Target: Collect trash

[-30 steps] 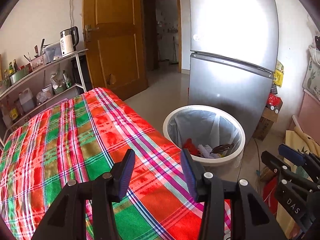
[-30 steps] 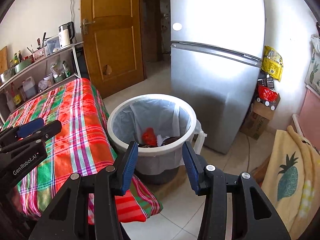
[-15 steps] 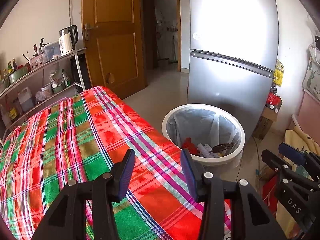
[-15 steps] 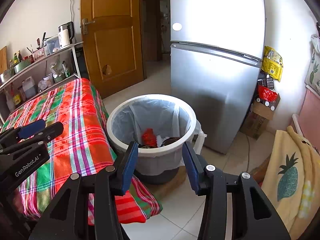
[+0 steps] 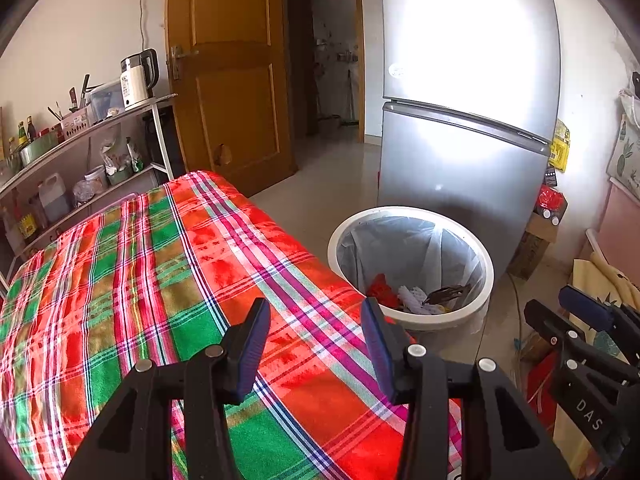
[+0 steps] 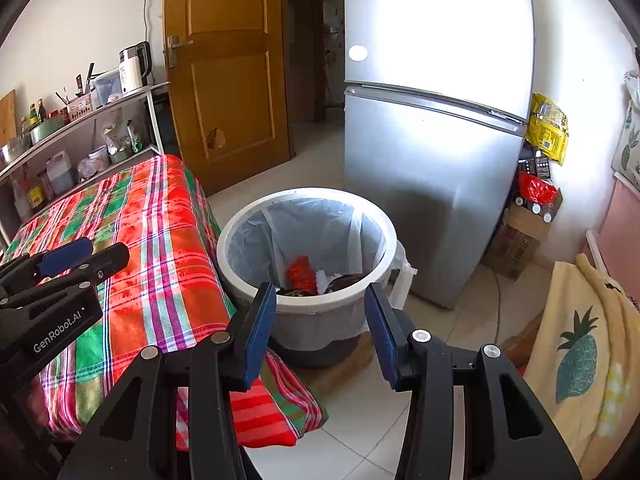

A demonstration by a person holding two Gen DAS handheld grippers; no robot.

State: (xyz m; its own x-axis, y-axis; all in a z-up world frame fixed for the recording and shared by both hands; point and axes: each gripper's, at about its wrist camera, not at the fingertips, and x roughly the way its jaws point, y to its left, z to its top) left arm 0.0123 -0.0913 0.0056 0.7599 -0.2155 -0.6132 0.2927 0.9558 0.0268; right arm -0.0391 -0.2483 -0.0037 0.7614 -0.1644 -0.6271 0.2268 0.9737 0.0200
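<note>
- Left wrist view: left gripper jaws apart, empty, unchanged; counter bare.
- Right gripper apart, empty.
- Bin holds trash; collection looks finished.

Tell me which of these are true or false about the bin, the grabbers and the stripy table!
1. The white bin has a plastic bag lining it. True.
2. The bin is empty. False: red trash and other scraps lie at its bottom.
3. The left gripper holds a piece of trash. False: its jaws are open with nothing between them.
4. The right gripper is open and empty. True.
5. The bin stands on the plaid tablecloth. False: it stands on the floor, beside the table and in front of the fridge.
</note>
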